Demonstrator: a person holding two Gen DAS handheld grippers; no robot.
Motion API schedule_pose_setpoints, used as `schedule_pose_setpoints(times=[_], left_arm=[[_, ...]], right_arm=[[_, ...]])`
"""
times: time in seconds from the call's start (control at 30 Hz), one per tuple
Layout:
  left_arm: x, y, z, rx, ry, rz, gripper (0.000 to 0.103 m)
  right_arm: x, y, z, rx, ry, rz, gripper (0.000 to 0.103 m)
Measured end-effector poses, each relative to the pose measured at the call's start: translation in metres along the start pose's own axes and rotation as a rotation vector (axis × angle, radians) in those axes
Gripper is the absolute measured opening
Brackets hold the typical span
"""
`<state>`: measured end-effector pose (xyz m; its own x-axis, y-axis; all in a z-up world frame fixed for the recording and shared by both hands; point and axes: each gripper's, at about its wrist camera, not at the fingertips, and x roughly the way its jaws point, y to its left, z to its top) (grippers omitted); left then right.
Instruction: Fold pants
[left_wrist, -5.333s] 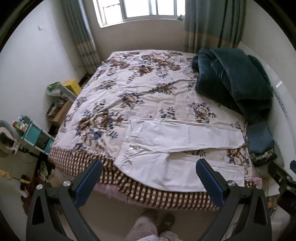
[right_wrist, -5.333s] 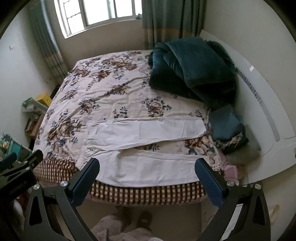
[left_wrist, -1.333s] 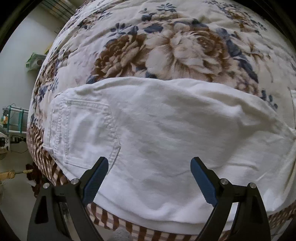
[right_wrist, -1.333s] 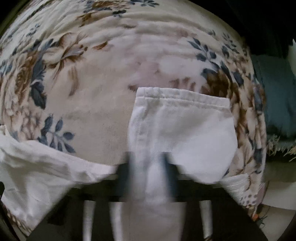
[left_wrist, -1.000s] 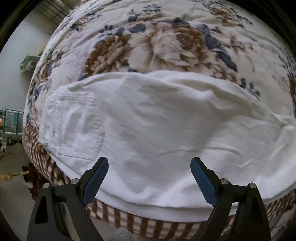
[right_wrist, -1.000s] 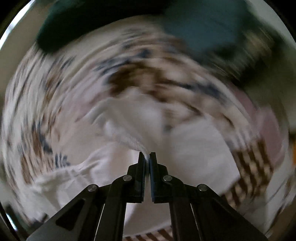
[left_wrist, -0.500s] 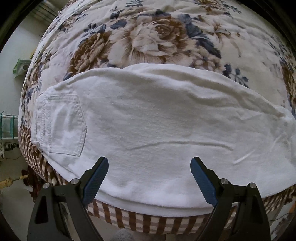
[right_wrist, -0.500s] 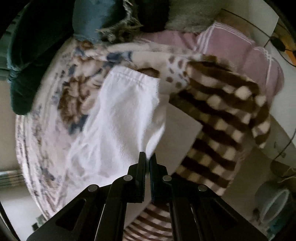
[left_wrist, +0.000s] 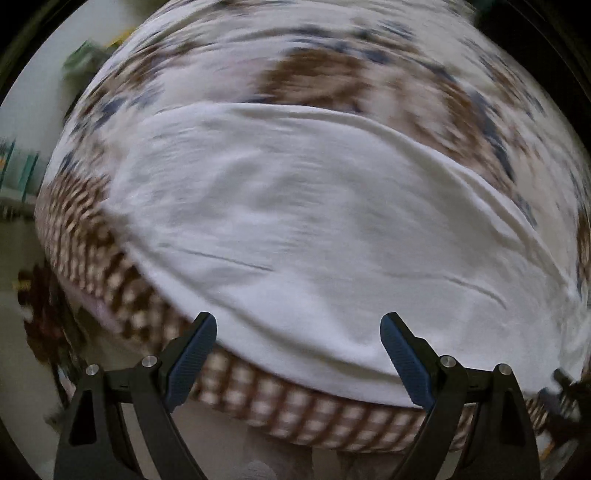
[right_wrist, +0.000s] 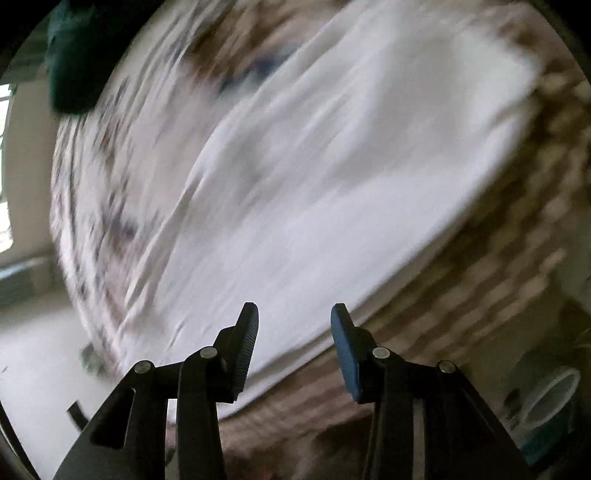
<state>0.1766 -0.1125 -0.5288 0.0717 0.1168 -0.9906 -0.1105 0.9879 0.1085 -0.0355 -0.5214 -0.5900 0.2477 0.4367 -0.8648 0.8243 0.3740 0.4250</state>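
Two grippers: both over the near edge of the bed, both views smeared with blur
Pants (left_wrist: 314, 229): white, one leg laid over the other, flat on the floral quilt (left_wrist: 332, 66), their near edge along the checked border (left_wrist: 258, 391)
Left gripper (left_wrist: 298, 363): jaws wide apart, nothing between them, pointing down at the pants
Right gripper (right_wrist: 294, 343): jaws have just been opening, now partly apart, pads clear of the cloth
Right view: pants (right_wrist: 332, 166) run diagonally; dark teal blanket (right_wrist: 74, 55) at the far corner
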Motion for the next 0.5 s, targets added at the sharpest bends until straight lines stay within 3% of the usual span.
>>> schedule_pose_setpoints(times=[0.17,0.23,0.27,0.43,0.47,0.5], left_arm=[[0.017,0.084,0.026,-0.151,0.013,-0.023,0.090],[0.031,0.115,0.038,-0.205,0.036,-0.058,0.080],[0.039,0.128,0.045,-0.231,0.045,-0.079,0.073],[0.084,0.179,0.065,-0.357,0.104,-0.178,0.070],[0.092,0.186,0.068,-0.382,0.110,-0.205,0.061],[0.098,0.193,0.069,-0.407,0.103,-0.198,0.043]], right_arm=[[0.079,0.068,-0.066,-0.022,0.174,0.065,0.044],[0.107,0.083,-0.092,0.007,0.208,0.059,0.044],[0.116,0.086,-0.099,0.020,0.216,0.057,0.044],[0.158,0.091,-0.133,0.128,0.204,0.047,0.044],[0.166,0.095,-0.135,0.143,0.177,0.039,0.041],[0.168,0.096,-0.138,0.144,0.155,0.033,0.034]])
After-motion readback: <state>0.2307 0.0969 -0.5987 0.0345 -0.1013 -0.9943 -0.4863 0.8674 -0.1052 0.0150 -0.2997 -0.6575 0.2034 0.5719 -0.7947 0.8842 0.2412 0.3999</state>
